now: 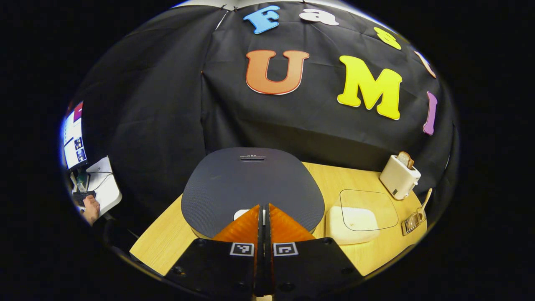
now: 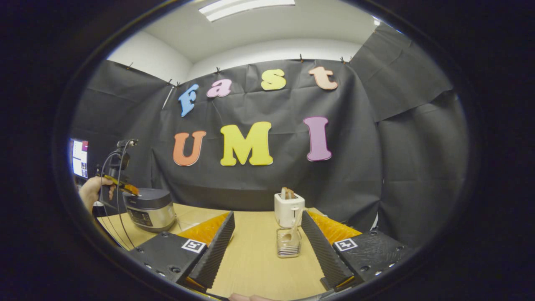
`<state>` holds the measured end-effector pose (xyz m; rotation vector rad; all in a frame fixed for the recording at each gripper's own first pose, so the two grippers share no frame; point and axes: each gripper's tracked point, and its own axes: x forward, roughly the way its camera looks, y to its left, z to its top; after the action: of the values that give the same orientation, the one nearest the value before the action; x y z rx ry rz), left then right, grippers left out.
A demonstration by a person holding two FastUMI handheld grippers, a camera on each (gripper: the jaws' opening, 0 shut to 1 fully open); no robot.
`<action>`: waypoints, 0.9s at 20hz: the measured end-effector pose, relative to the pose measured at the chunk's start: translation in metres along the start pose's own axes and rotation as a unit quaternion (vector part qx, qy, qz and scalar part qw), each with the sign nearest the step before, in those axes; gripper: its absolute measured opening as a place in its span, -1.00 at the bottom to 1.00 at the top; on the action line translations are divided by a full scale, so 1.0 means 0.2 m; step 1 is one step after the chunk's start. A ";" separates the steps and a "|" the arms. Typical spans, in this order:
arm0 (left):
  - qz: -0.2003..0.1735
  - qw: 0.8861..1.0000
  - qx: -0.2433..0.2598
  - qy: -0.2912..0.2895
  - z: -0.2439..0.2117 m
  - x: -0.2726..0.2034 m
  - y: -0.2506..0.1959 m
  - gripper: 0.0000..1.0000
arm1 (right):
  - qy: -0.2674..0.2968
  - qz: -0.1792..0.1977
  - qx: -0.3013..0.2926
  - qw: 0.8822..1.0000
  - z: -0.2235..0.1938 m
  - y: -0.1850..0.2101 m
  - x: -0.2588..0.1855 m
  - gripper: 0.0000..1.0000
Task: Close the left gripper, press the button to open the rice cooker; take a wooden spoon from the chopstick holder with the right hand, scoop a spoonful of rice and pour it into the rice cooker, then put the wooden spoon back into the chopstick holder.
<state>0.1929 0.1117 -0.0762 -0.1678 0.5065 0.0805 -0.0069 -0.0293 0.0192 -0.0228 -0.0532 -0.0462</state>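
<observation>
A: What does the rice cooker (image 1: 250,184) look like from the left gripper view?

B: A dark, finely textured lid, rounded at the corners, with a small slot near its far edge. The lid is down. A pale button (image 1: 242,214) sits at the near edge, partly hidden by the left gripper (image 1: 263,211), whose fingers are pressed together with no gap, tips just over that button. I cannot tell whether they touch it.

A: And from the right gripper view?

B: The rice cooker (image 2: 151,209) stands at the left end of the wooden table (image 2: 259,255), a squat body with a dark lid and a panel on its front. A hand (image 2: 94,190) holds the left gripper (image 2: 130,190) above its near-left edge.

A: Where is the wooden spoon?

B: In the clear chopstick holder (image 2: 288,242), which stands just in front of the white toaster (image 2: 288,209), between the spread fingers of the right gripper (image 2: 267,234). Those fingers are wide apart and hold nothing.

A: Which way does the wooden spoon (image 2: 292,228) point?

B: Its long axis is nearly upright, leaning slightly. The handle rises out of the holder's top toward the toaster; the lower end sits inside.

A: Anything else beside the cooker?

B: In the left gripper view a white container (image 1: 353,223) with a clear lid lies to its right, and past it the chopstick holder (image 1: 413,221) with the spoon (image 1: 426,200) sticking up, near the toaster (image 1: 399,175), which holds a slice of bread (image 1: 405,159).
</observation>
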 end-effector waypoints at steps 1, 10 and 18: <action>-0.001 1.000 0.007 0.001 -0.01 0.00 0.00 -0.94 | 0.001 0.001 0.000 1.000 -0.01 0.00 0.01 0.84; -0.001 1.000 0.005 0.018 -0.02 0.00 0.00 -0.94 | -0.003 0.007 -0.008 1.000 0.01 0.03 -0.01 0.91; 0.009 0.996 0.018 -0.086 0.24 -0.32 -0.07 -0.94 | 0.000 -0.009 -0.003 1.000 0.00 -0.04 0.00 0.91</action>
<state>0.1620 0.1051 -0.0020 -0.1193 0.3374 0.1016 -0.0066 -0.0365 0.0203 -0.0283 -0.0524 -0.0639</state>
